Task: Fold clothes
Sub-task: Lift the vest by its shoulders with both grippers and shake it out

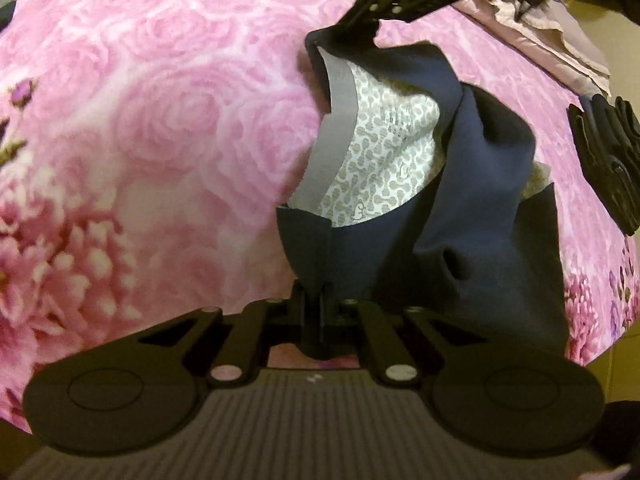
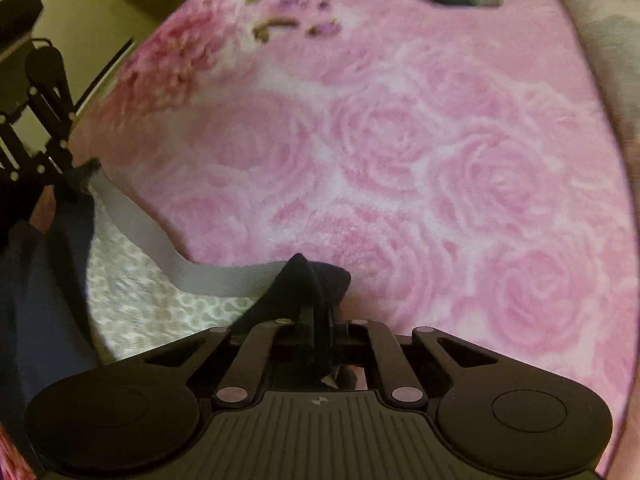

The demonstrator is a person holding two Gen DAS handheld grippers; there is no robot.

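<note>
Navy shorts [image 1: 460, 208] stretch lengthwise between the left gripper [image 1: 316, 300] and right gripper [image 2: 320, 304], both clamped on waistband corners, grey band facing the pink rose blanket [image 1: 160, 120]

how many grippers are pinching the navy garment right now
2. The left gripper is shut on the navy garment's near waistband corner. The right gripper is shut on the far corner, by the grey band. More of the garment may be hidden.
</note>
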